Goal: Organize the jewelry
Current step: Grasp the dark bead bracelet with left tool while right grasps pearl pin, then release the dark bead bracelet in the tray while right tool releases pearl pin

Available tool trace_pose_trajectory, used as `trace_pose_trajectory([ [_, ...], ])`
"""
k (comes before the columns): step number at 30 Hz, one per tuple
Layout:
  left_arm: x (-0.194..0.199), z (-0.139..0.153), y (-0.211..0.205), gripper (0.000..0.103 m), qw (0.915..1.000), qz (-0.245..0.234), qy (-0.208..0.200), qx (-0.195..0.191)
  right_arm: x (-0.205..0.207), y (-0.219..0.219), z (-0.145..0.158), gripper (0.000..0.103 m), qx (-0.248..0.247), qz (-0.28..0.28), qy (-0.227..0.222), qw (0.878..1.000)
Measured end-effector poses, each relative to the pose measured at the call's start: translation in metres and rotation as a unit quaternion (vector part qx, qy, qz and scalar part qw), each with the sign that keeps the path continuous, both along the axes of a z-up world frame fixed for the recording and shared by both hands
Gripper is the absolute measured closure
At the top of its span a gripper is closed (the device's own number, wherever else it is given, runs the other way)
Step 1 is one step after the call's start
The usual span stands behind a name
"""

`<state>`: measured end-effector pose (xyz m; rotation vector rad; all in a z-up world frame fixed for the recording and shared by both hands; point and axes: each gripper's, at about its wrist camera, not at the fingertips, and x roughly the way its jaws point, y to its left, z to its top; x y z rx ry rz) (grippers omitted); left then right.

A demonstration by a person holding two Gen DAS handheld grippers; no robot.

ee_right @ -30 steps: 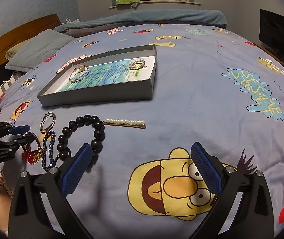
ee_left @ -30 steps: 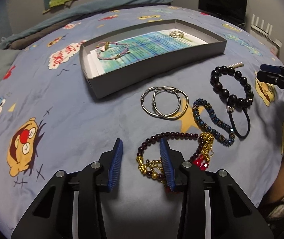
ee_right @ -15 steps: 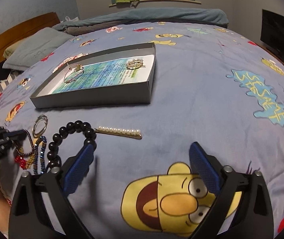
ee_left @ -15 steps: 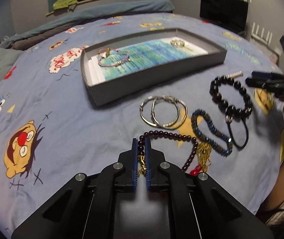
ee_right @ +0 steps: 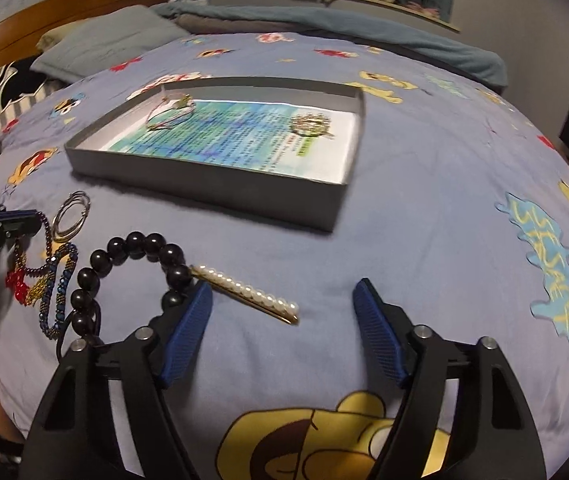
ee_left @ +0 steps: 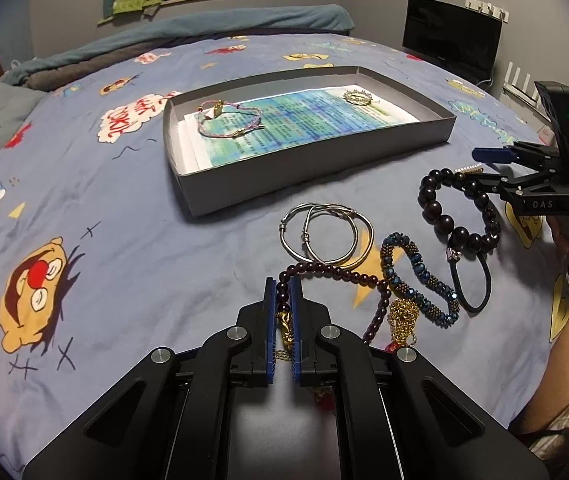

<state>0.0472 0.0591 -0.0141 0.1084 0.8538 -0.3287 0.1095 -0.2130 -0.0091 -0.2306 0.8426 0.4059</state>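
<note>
A tray [ee_left: 312,176] is set on the bed [ee_left: 124,264], with two bracelets [ee_left: 230,122] [ee_left: 358,97] laid in it on a sheet [ee_left: 296,128]. Before the tray, hoops [ee_left: 326,236], bead strands [ee_left: 418,276] and a bead bracelet [ee_left: 458,216] are grouped; a pearl clip [ee_right: 244,294] lies to their right.

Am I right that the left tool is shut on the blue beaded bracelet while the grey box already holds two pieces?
Not quite: the left wrist view shows the left tool shut on the dark red beaded bracelet, not the blue beaded bracelet. The grey box does hold two pieces.
</note>
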Motion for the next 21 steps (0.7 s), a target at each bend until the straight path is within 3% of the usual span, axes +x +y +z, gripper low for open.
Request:
trace_pose_trajectory([
  [5,0.0,0.0,0.001,0.096,1.0,-0.001,0.002,-0.002,-0.003,0.01,-0.002,0.059,-0.008,0.042,0.002,0.999],
  [9,0.001,-0.001,0.001,0.096,1.0,-0.001,0.004,-0.005,-0.007,0.011,-0.002,0.072,-0.003,0.054,0.008,0.998],
  [14,-0.002,0.0,0.001,0.096,1.0,-0.005,0.003,-0.003,-0.013,0.006,0.002,0.098,0.01,0.049,0.011,0.999],
  [21,-0.01,0.01,-0.001,0.096,0.9997,-0.013,-0.018,-0.003,-0.025,-0.003,0.011,0.098,0.041,0.029,0.001,0.999],
])
